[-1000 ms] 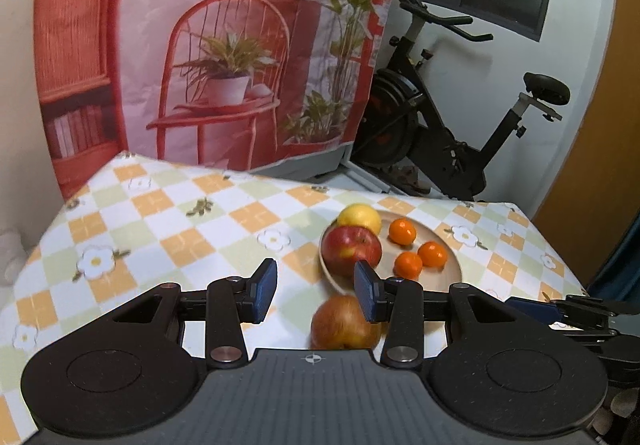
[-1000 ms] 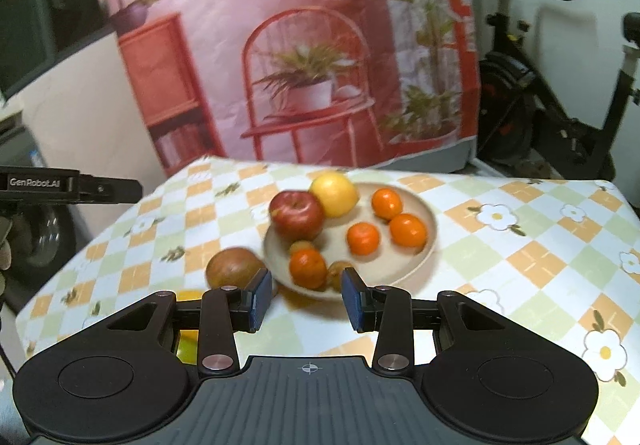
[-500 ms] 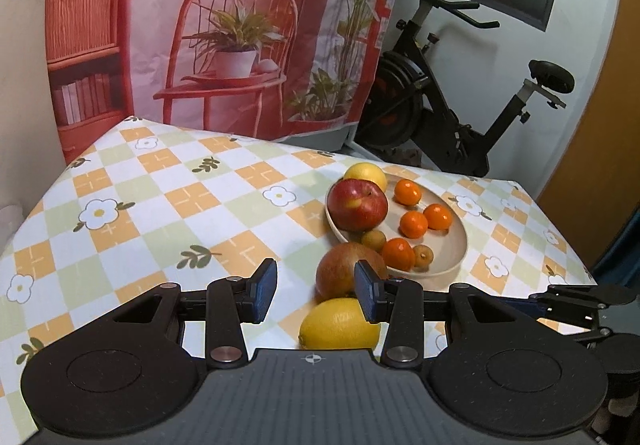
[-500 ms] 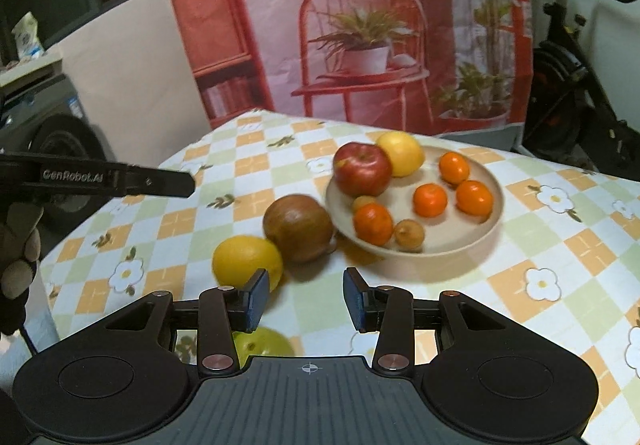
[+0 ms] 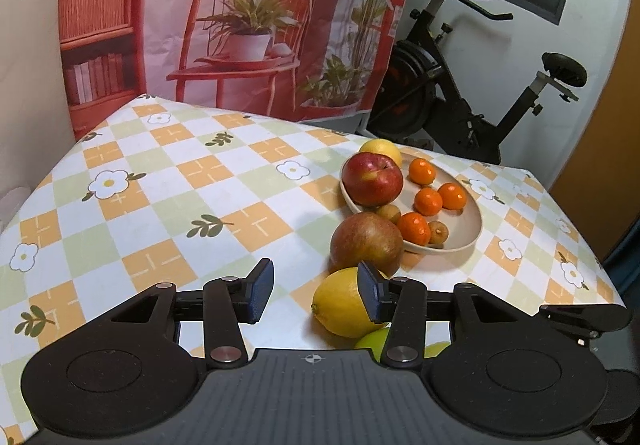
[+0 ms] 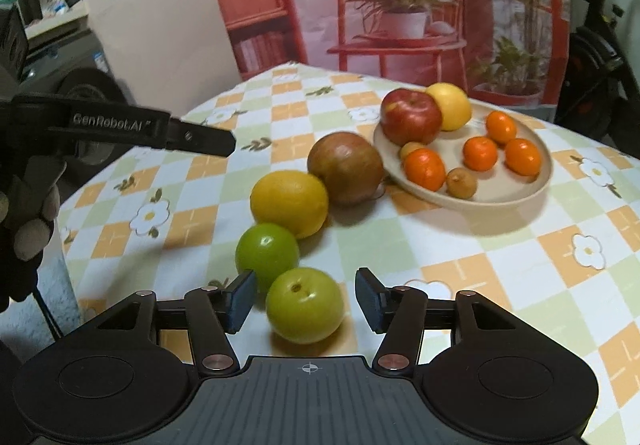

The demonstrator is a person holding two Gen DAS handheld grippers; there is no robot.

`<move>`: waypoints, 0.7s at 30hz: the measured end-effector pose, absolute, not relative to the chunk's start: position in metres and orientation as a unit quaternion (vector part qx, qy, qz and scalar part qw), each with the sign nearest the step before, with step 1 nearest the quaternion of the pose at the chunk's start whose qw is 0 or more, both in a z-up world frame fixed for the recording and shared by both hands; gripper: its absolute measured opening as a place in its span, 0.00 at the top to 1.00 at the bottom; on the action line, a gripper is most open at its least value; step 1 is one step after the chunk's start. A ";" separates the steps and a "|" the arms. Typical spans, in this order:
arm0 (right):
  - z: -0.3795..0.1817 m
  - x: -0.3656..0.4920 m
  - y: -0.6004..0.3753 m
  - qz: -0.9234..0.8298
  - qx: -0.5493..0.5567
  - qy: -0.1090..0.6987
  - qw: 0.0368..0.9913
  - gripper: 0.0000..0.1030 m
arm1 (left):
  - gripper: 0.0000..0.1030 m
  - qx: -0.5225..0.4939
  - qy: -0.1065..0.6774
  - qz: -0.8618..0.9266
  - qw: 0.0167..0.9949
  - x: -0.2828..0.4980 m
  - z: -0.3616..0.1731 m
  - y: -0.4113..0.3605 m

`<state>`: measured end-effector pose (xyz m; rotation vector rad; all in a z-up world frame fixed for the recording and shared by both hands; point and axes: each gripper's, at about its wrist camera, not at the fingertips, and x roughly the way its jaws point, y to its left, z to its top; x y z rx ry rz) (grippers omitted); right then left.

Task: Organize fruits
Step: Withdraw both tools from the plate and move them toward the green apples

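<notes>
We open the right claw [image 6: 304, 301] around the near green fruit [image 6: 305, 305], pads clear, plate [image 6: 500, 197] at 1 o'clock; left claw [image 5: 316, 295] opening, empty.

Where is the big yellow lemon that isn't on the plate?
In the right wrist view, the lemon lies on the tablecloth left of centre, between the brownish apple beside the plate and the farther green fruit.
</notes>
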<state>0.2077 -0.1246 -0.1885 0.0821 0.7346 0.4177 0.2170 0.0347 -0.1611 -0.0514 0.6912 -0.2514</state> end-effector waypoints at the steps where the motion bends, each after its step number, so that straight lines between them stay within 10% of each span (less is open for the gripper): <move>1: -0.190 0.208 -0.123 0.202 0.038 0.359 0.910 0.50 | 0.48 -0.025 0.340 -0.123 0.932 0.218 -0.162 0.034; 21: -0.213 0.208 -0.129 0.227 0.041 0.357 0.905 0.57 | 0.44 -0.024 0.346 -0.117 0.931 0.217 -0.173 0.032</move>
